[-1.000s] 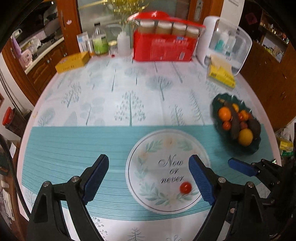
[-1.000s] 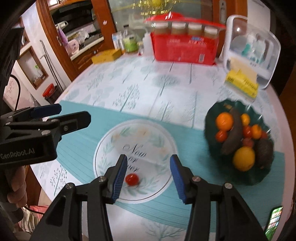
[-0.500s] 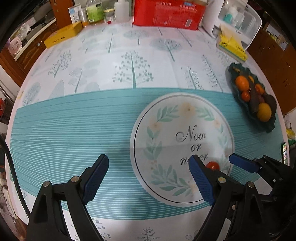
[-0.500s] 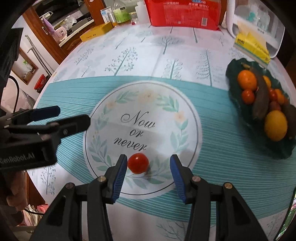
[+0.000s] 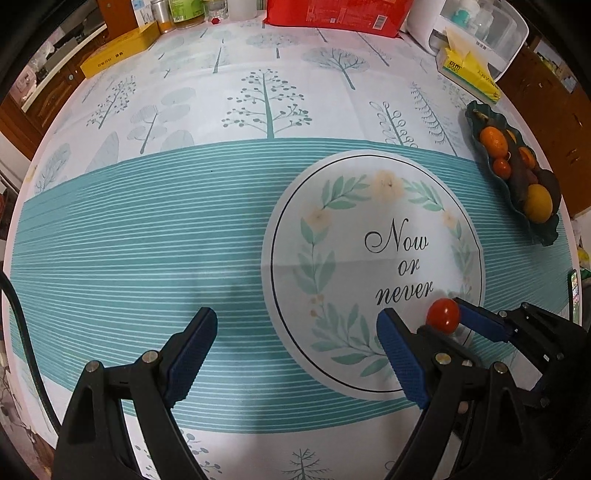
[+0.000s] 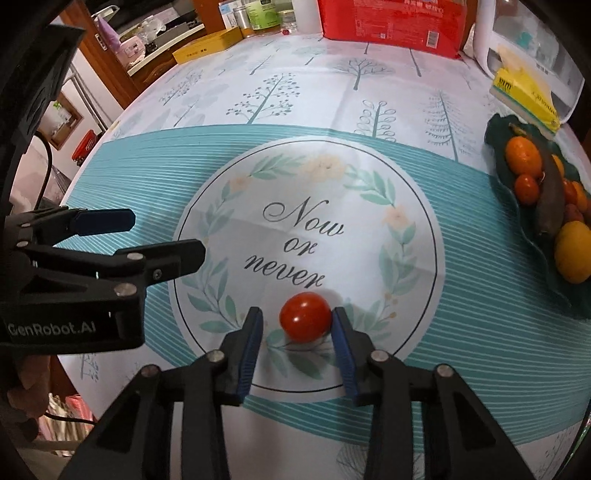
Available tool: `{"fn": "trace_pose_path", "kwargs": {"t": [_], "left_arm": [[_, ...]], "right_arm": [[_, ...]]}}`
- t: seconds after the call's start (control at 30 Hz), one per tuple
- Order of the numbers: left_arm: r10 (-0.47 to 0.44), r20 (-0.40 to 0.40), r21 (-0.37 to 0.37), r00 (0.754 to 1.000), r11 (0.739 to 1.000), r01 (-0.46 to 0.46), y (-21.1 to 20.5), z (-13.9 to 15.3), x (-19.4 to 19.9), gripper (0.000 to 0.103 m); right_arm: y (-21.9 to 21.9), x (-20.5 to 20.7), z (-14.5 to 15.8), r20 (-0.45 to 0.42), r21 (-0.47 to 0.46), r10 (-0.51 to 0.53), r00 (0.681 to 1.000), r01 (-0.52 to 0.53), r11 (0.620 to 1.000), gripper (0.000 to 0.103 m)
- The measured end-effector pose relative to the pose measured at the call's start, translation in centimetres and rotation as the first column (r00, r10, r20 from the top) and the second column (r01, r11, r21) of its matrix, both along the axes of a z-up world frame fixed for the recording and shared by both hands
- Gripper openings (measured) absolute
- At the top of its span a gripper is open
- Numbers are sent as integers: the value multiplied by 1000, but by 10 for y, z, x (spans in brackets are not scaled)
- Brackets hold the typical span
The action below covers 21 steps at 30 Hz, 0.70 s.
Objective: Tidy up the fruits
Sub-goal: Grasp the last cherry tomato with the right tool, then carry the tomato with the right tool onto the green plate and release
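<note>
A small red tomato lies on the tablecloth's round "Now or never" print. My right gripper points down over it with its jaws closing. The tomato sits between the blue pads: the right pad is at its side, and a small gap shows at the left pad. In the left wrist view the same tomato shows beside the right gripper's finger. My left gripper stands wide open and empty over the teal stripes. A dark green fruit dish holds oranges, a lemon and small tomatoes at the right.
A red box, a yellow box, bottles, a yellow tissue pack and a white case line the far edge. A phone lies at the right rim. A hand holds the left gripper.
Both grippers have come down close to the table. The right gripper's jaws have narrowed around the tomato, which now sits between its pads. The left jaws stay wide.
</note>
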<state>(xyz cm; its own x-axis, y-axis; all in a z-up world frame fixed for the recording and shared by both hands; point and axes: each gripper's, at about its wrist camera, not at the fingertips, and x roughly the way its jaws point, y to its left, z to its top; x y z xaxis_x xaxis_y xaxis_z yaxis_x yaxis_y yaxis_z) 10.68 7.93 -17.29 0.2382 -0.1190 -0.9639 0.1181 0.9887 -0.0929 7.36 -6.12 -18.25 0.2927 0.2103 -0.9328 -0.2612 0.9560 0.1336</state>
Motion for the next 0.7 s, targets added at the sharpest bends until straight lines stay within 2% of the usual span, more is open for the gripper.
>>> {"fn": "trace_pose_path", "kwargs": {"t": [0.03,0.37,0.57,0.7], "left_arm": [[1,-1,0,1000,1000,-1,0,0,0,87],[14,-30,9,999,1000,-14,-13,6,-8,87],[-13,-13,-21,1000,1000,13,-46,31,-11,87],[-40,26,-43,999,998,41,-79,55,-5,88]], "right_arm": [[0,0,0,5,-6,-2,1000,2,1000,28],[-9,-5,6,-5,24,9,1000,-9,1000,27],[-39,-10,35,41,27,-10,999,9,1000,27],[-77,-8,60,82,23,-64,995,62,998,27]]}}
